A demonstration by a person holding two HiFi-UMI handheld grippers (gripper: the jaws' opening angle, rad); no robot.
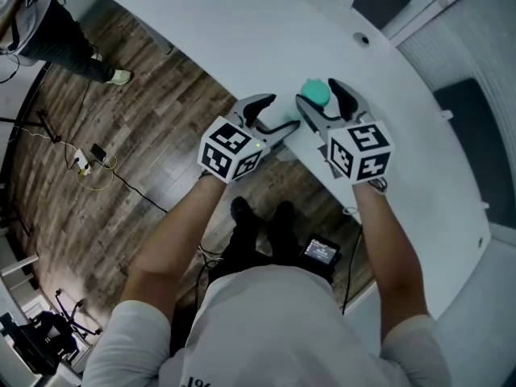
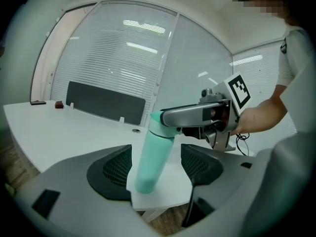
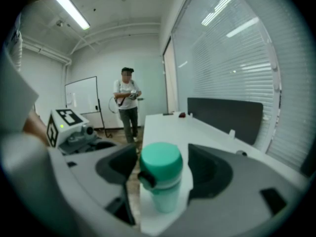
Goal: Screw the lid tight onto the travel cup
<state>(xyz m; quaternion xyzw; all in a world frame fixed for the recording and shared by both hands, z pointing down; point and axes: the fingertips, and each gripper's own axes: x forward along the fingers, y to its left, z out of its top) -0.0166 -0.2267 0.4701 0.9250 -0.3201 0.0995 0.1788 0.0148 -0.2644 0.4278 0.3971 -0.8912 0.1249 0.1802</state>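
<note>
The mint-green travel cup (image 2: 150, 157) stands near the edge of the white table (image 1: 242, 39), with its deeper green lid (image 3: 160, 163) on top. The right gripper (image 3: 163, 169) brackets the lid with its jaws apart, and the left gripper (image 2: 155, 169) straddles the cup's body, jaws likewise apart

No legible text, labels or numbers anywhere
</note>
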